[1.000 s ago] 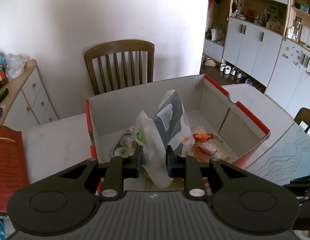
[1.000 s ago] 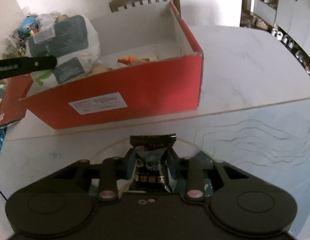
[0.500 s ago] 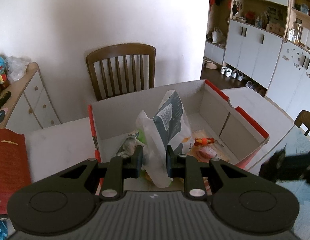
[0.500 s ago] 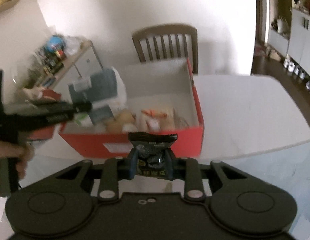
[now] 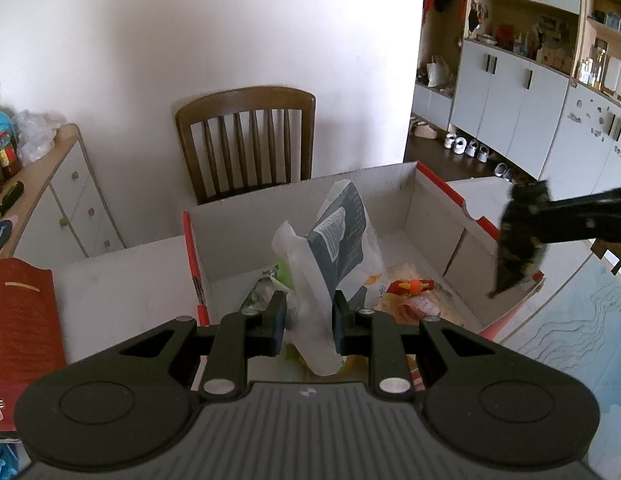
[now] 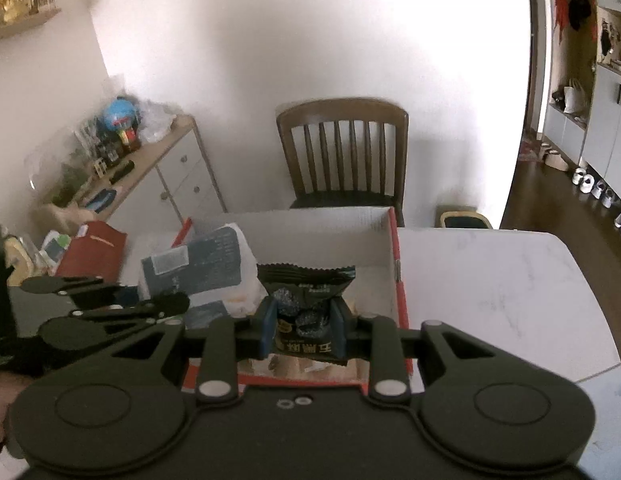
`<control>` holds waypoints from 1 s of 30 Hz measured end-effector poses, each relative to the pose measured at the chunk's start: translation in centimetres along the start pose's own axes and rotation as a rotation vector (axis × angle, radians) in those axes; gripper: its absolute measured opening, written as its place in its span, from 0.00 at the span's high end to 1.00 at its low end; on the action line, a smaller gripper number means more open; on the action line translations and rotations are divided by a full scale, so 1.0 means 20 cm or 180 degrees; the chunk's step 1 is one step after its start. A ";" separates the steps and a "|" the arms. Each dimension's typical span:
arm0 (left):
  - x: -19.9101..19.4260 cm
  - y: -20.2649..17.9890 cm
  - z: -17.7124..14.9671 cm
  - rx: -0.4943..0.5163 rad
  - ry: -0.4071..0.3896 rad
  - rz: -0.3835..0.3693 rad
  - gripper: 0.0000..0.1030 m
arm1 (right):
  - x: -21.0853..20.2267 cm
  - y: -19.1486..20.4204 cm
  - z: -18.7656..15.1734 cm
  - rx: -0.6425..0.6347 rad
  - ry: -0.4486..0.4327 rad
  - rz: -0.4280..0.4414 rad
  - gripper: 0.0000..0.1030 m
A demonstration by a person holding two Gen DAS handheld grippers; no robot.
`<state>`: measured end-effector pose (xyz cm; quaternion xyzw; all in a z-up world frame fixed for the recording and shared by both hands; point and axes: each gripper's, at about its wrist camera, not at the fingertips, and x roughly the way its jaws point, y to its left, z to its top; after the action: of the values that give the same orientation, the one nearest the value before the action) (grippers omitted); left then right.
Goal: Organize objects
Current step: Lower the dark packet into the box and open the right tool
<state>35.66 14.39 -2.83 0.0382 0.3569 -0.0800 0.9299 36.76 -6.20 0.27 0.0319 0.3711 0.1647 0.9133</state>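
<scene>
White marble tabletop (image 5: 122, 276) carrying an open red cardboard box (image 5: 438, 216). Left gripper (image 5: 306, 316) pinching a clear plastic bag (image 5: 310, 304) over the box, contents below half hidden; dark snack packet (image 5: 518, 248) blurred at box's right.

Right gripper (image 6: 302, 328) clamping that snack packet (image 6: 306, 308) above the box (image 6: 398, 280); box floor mostly blocked.

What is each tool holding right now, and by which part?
The right tool pinches a black snack packet across its lower half. The left tool clamps a white plastic bag near its bottom edge.
</scene>
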 end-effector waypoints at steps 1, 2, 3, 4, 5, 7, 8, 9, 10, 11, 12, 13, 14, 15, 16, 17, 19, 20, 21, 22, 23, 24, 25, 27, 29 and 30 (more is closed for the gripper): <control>0.01 0.00 0.00 0.0001 0.0010 -0.0001 0.79 | 0.02 0.01 0.00 -0.0020 0.0020 -0.0023 0.73; 0.01 0.00 0.00 0.0001 0.0022 -0.0007 0.79 | 0.05 0.02 0.00 -0.0050 0.0054 -0.0046 0.73; 0.02 0.00 0.00 -0.0003 0.0036 -0.0015 0.79 | 0.08 0.02 0.00 -0.0085 0.0102 -0.0033 0.73; 0.03 0.01 0.01 -0.0011 0.0053 -0.0021 0.79 | 0.11 0.03 0.00 -0.0112 0.0130 -0.0025 0.73; 0.04 0.01 0.01 -0.0025 0.0075 -0.0026 0.79 | 0.13 0.04 0.00 -0.0136 0.0145 -0.0051 0.73; 0.07 0.02 0.01 -0.0076 0.0120 -0.0045 0.79 | 0.18 0.05 0.00 -0.0199 0.0187 -0.0068 0.73; 0.08 0.03 0.00 -0.0103 0.0137 -0.0049 0.79 | 0.20 0.05 0.00 -0.0203 0.0213 -0.0084 0.73; 0.09 0.04 0.00 -0.0127 0.0155 -0.0053 0.79 | 0.23 0.05 0.00 -0.0203 0.0255 -0.0087 0.73; 0.11 0.04 0.00 -0.0149 0.0172 -0.0062 0.79 | 0.26 0.06 0.00 -0.0213 0.0311 -0.0066 0.73; 0.12 0.05 0.00 -0.0178 0.0190 -0.0077 0.79 | 0.28 0.06 -0.01 -0.0215 0.0354 -0.0057 0.73; 0.13 0.06 0.00 -0.0205 0.0209 -0.0092 0.79 | 0.30 0.06 -0.01 -0.0221 0.0385 -0.0065 0.73; 0.15 0.06 -0.01 -0.0221 0.0228 -0.0106 0.79 | 0.32 0.07 -0.01 -0.0240 0.0420 -0.0066 0.73; 0.16 0.07 -0.01 -0.0231 0.0243 -0.0119 0.79 | 0.35 0.08 -0.01 -0.0256 0.0459 -0.0062 0.73; 0.16 0.07 -0.01 -0.0230 0.0259 -0.0126 0.79 | 0.37 0.09 -0.01 -0.0264 0.0495 -0.0070 0.73; 0.18 0.08 -0.01 -0.0223 0.0272 -0.0131 0.79 | 0.39 0.09 -0.01 -0.0274 0.0527 -0.0083 0.73; 0.18 0.08 -0.01 -0.0215 0.0284 -0.0136 0.79 | 0.41 0.10 -0.01 -0.0277 0.0559 -0.0104 0.73; 0.20 0.08 -0.01 -0.0201 0.0307 -0.0139 0.79 | 0.45 0.09 -0.01 -0.0256 0.0599 -0.0135 0.73; 0.20 0.07 -0.01 -0.0197 0.0317 -0.0139 0.79 | 0.46 0.09 -0.02 -0.0247 0.0613 -0.0145 0.73; 0.21 0.07 -0.02 -0.0194 0.0329 -0.0138 0.79 | 0.48 0.09 -0.02 -0.0251 0.0626 -0.0161 0.73; 0.22 0.07 -0.02 -0.0189 0.0341 -0.0137 0.79 | 0.49 0.09 -0.03 -0.0264 0.0631 -0.0176 0.73; 0.23 0.07 -0.02 -0.0181 0.0359 -0.0138 0.79 | 0.50 0.09 -0.03 -0.0281 0.0633 -0.0185 0.73; 0.24 0.07 -0.02 -0.0178 0.0377 -0.0142 0.79 | 0.51 0.09 -0.03 -0.0286 0.0637 -0.0188 0.73; 0.24 0.07 -0.02 -0.0179 0.0396 -0.0149 0.79 | 0.52 0.09 -0.04 -0.0280 0.0640 -0.0192 0.73; 0.26 0.07 -0.02 -0.0182 0.0420 -0.0160 0.79 | 0.53 0.09 -0.04 -0.0263 0.0649 -0.0194 0.73; 0.27 0.07 -0.03 -0.0182 0.0437 -0.0164 0.77 | 0.53 0.08 -0.04 -0.0267 0.0639 -0.0191 0.72; 0.27 0.07 -0.03 -0.0185 0.0434 -0.0170 0.76 | 0.53 0.08 -0.04 -0.0269 0.0639 -0.0185 0.72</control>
<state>39.40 15.23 -6.87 0.0071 0.4224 -0.0915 0.9017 42.85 -1.20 -7.17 -0.0341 0.4542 0.1561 0.8764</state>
